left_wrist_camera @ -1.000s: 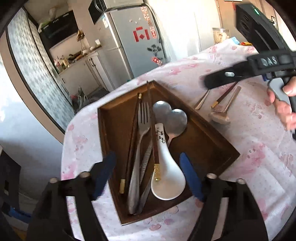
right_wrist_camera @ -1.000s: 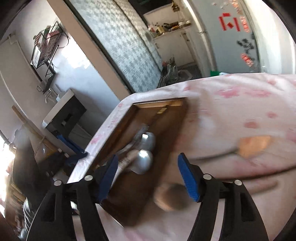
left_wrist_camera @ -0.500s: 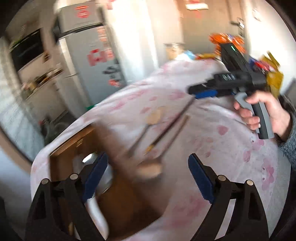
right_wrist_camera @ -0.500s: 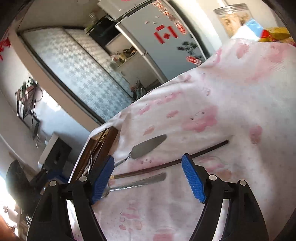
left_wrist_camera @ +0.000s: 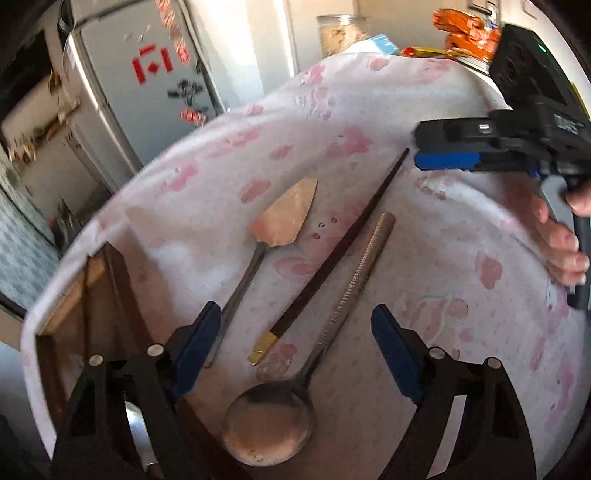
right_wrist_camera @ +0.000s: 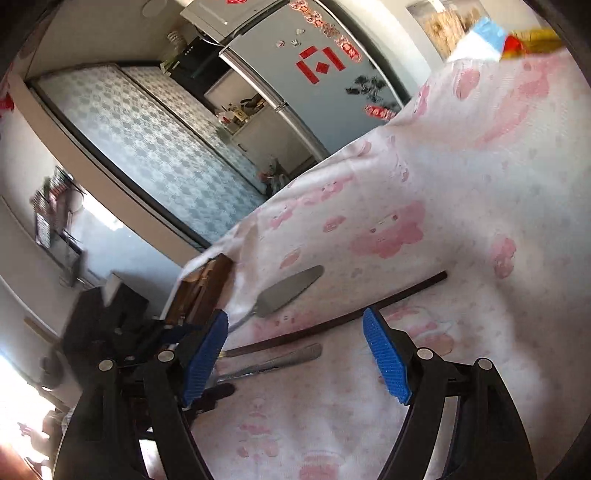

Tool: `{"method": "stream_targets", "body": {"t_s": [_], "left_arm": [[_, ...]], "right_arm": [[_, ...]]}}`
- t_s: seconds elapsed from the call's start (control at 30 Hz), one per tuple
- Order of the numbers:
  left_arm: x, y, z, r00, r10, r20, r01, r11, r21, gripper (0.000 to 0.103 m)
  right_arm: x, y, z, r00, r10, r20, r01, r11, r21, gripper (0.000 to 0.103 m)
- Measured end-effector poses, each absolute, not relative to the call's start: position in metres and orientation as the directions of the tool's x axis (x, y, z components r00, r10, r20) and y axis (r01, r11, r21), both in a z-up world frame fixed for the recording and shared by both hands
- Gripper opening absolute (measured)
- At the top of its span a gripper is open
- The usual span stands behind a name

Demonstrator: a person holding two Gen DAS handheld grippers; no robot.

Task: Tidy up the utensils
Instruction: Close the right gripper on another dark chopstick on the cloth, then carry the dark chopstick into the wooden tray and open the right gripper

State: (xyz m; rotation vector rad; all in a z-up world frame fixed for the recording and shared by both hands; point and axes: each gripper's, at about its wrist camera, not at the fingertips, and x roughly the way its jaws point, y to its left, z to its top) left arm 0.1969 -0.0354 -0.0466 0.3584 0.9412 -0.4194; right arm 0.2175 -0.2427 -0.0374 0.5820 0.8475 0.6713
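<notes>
Both grippers, left gripper and right gripper, fingers apart; no legible writing.

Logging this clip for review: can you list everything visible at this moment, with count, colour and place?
Cake server: 1, silver, on the tablecloth, left of the chopstick.
Chopstick: 1, dark with gold end, between server and spoon.
Spoon: 1, metal, bowl nearest the left gripper.
Wooden tray: 1, brown, at the table's left edge.
Tablecloth: 1, white with pink print.
Fridge: 1, grey, behind the table.
Jar: 1, clear, far edge.
Left gripper: open, over the utensils.
Right gripper: open, near the chopstick.
Right hand: holding its handle.
</notes>
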Motion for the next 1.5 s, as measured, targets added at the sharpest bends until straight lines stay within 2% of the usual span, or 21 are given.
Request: {"method": "stream_targets", "body": {"t_s": [0.13,0.2,0.33,0.4,0.47,0.67,0.7,0.8,0.87,1.03,1.1,1.13,1.2,1.23,1.27,1.33,1.5], "left_arm": [[0.201,-0.034,-0.052,0.476,-0.214,-0.853,0.496,0.866,0.06,0.071],[0.202,-0.035,-0.052,0.449,-0.237,-0.861,0.502,0.865,0.024,0.06],[0.2,-0.037,-0.051,0.418,-0.241,-0.876,0.506,0.862,0.004,0.051],[0.196,-0.041,-0.05,0.408,-0.245,-0.879,0.519,0.855,0.003,0.032],[0.192,-0.044,-0.048,0.406,-0.238,-0.882,0.527,0.85,0.013,0.022],[0.181,-0.051,-0.045,0.421,-0.229,-0.878,0.537,0.843,0.038,0.017],[0.179,-0.053,-0.043,0.428,-0.23,-0.874,0.535,0.844,0.04,0.009],[0.172,-0.058,-0.033,0.434,-0.263,-0.861,0.541,0.841,0.016,0.007],[0.165,-0.064,-0.028,0.445,-0.27,-0.854,0.543,0.839,0.017,0.007],[0.148,-0.079,-0.017,0.465,-0.308,-0.83,0.562,0.827,0.008,0.006],[0.142,-0.085,-0.012,0.483,-0.31,-0.819,0.561,0.827,0.018,0.006],[0.14,-0.087,-0.01,0.487,-0.318,-0.814,0.565,0.825,0.016,0.006],[0.136,-0.093,-0.004,0.491,-0.329,-0.807,0.575,0.818,0.017,0.006],[0.134,-0.096,-0.002,0.488,-0.338,-0.805,0.584,0.812,0.013,0.006],[0.131,-0.1,-0.001,0.487,-0.339,-0.805,0.591,0.807,0.017,0.0],[0.13,-0.105,-0.003,0.488,-0.33,-0.808,0.599,0.8,0.035,0.001],[0.132,-0.105,-0.01,0.478,-0.314,-0.82,0.599,0.8,0.043,0.001]], "right_arm": [[0.221,-0.256,-0.04,0.505,0.725,-0.469,-0.255,0.644,0.721,0.077],[0.221,-0.261,-0.042,0.512,0.721,-0.467,-0.238,0.641,0.73,0.077],[0.222,-0.26,-0.046,0.502,0.722,-0.476,-0.226,0.641,0.734,0.077],[0.222,-0.259,-0.047,0.493,0.726,-0.479,-0.224,0.639,0.736,0.077],[0.223,-0.257,-0.047,0.495,0.719,-0.488,-0.226,0.649,0.726,0.076],[0.223,-0.252,-0.047,0.484,0.724,-0.492,-0.234,0.648,0.724,0.077],[0.223,-0.25,-0.047,0.476,0.73,-0.49,-0.239,0.644,0.726,0.077],[0.222,-0.243,-0.045,0.465,0.716,-0.52,-0.255,0.671,0.696,0.076],[0.222,-0.235,-0.045,0.463,0.682,-0.566,-0.262,0.716,0.647,0.071],[0.22,-0.225,-0.043,0.477,0.631,-0.612,-0.28,0.769,0.575,0.067],[0.22,-0.225,-0.043,0.477,0.623,-0.62,-0.274,0.776,0.568,0.063],[0.22,-0.227,-0.044,0.476,0.621,-0.623,-0.269,0.777,0.569,0.059],[0.222,-0.23,-0.049,0.459,0.633,-0.623,-0.253,0.766,0.592,0.045],[0.223,-0.23,-0.051,0.453,0.638,-0.623,-0.246,0.761,0.601,0.033],[0.223,-0.231,-0.053,0.449,0.64,-0.623,-0.243,0.759,0.604,0.025],[0.223,-0.23,-0.054,0.449,0.638,-0.626,-0.242,0.761,0.602,0.015],[0.221,-0.233,-0.05,0.471,0.645,-0.602,-0.251,0.752,0.609,0.009]]}}
